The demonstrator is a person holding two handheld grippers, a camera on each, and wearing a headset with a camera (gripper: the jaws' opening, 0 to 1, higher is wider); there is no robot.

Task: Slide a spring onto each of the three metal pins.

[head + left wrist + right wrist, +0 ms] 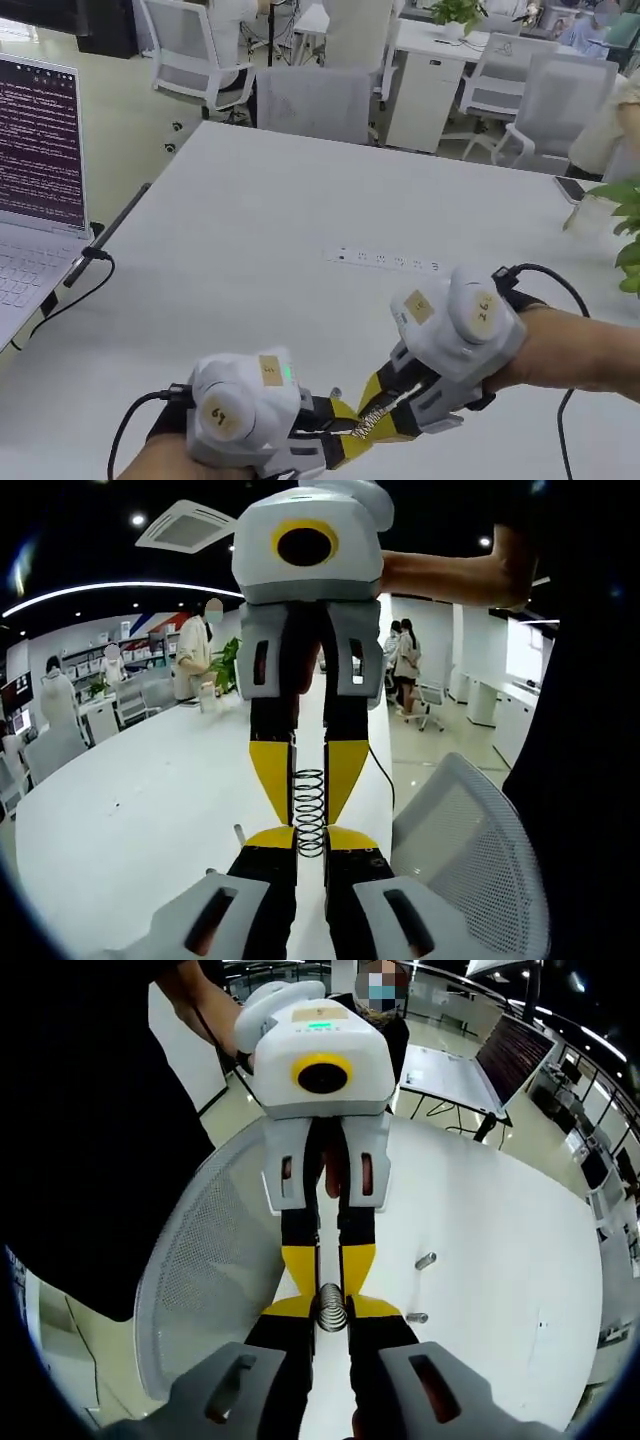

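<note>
The work looks to be at an early stage. The spring [310, 812] is off the table [300, 220], held in the air just above the table's near edge, in front of the person. The two grippers meet tip to tip around it. The left gripper [310, 840] has its jaws clamped on one end of the coil. The right gripper [332, 1310] comes from the opposite side and pinches the other end, its yellow tips on either side of the wire.

In the right gripper view, two short metal pins [425, 1260] [417, 1317] lie flat on the table, off to one side of the near edge and close together. Neither one carries a spring, so at least those two are still to do.

Seen end-on in that same view, the coil's bore is too dark and small to read. The third pin may already be inside the spring being threaded, but that cannot be confirmed.

As far as can be judged, no pin is finished. One spring is in hand, and two more would have to be picked up after it.
</note>
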